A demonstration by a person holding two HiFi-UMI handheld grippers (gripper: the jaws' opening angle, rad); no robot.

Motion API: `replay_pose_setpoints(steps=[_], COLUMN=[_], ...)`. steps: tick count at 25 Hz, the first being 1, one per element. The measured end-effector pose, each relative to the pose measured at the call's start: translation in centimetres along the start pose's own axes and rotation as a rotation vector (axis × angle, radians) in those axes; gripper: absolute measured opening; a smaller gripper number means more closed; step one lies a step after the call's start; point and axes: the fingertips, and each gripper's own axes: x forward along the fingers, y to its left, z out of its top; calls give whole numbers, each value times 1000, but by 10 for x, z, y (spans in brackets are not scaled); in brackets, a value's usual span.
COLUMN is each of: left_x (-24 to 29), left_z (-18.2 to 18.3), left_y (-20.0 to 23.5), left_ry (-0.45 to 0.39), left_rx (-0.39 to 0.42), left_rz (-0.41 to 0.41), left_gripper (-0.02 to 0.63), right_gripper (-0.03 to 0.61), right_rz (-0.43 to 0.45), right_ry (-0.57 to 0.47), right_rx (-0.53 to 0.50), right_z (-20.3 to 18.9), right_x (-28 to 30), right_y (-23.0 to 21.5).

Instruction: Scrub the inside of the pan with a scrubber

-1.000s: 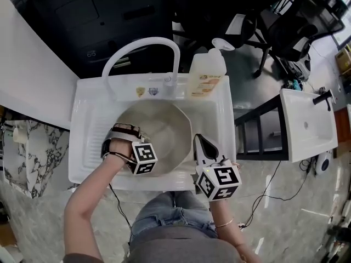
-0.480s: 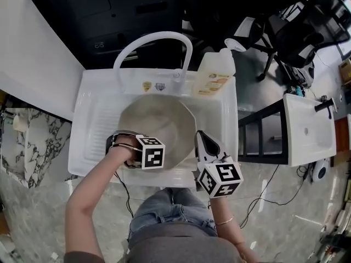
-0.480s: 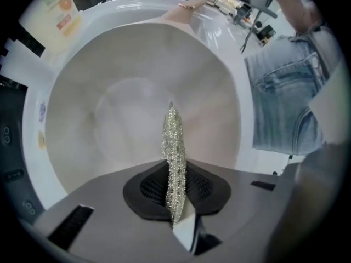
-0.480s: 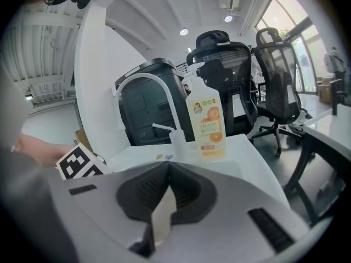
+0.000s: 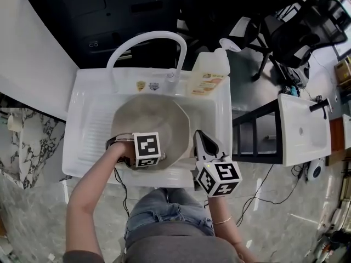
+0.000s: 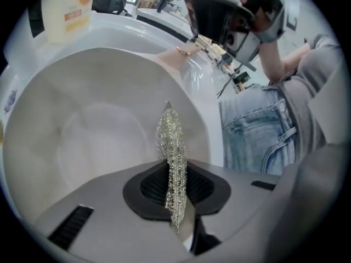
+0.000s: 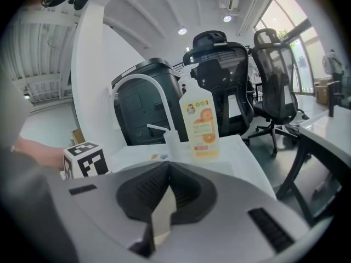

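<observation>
White sink [image 5: 90, 119] below, office chairs [image 5: 299, 29] and a dark cabinet [image 5: 109, 10] beyond. Between the left gripper [image 6: 175, 188] jaws, pinched tight: a silvery mesh scrubber [image 6: 171, 141], poking out toward the pan [image 6: 82, 136] wall, close to it, contact unclear. Pan sitting in the basin, interior pale, no obvious residue, no water or suds visible. Right gripper [image 7: 163, 204] jaws pressed together on nothing, held over the sink's near rim, apart from the pan. Probably mid-scrub or barely begun; most of the interior likely left to cover.
</observation>
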Motion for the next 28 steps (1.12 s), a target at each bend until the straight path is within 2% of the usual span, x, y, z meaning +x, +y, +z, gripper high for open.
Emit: replay_pose_setpoints(steps=[3, 6, 16, 20, 25, 28], left_x=[-4, -9, -26, -35, -47, -56], left_z=[20, 37, 96, 113, 128, 133], left_y=[-9, -14, -9, -1, 9, 21], left_ry=[-104, -180, -441, -574, -747, -871], left_rx=[-17, -26, -72, -144, -263, -348], left_rz=[-96, -153, -216, -254, -327, -341], left_gripper=[60, 60, 61, 63, 66, 66], right_gripper=[11, 11, 11, 11, 11, 11], right_rz=[-9, -16, -8, 3, 5, 9], right_ry=[4, 10, 16, 22, 23, 29], right_rx=[-1, 0, -3, -7, -4, -11], right_z=[1, 1, 5, 5, 7, 9], right_x=[-1, -1, 4, 8, 13, 17], right_y=[-5, -11, -23, -24, -29, -31])
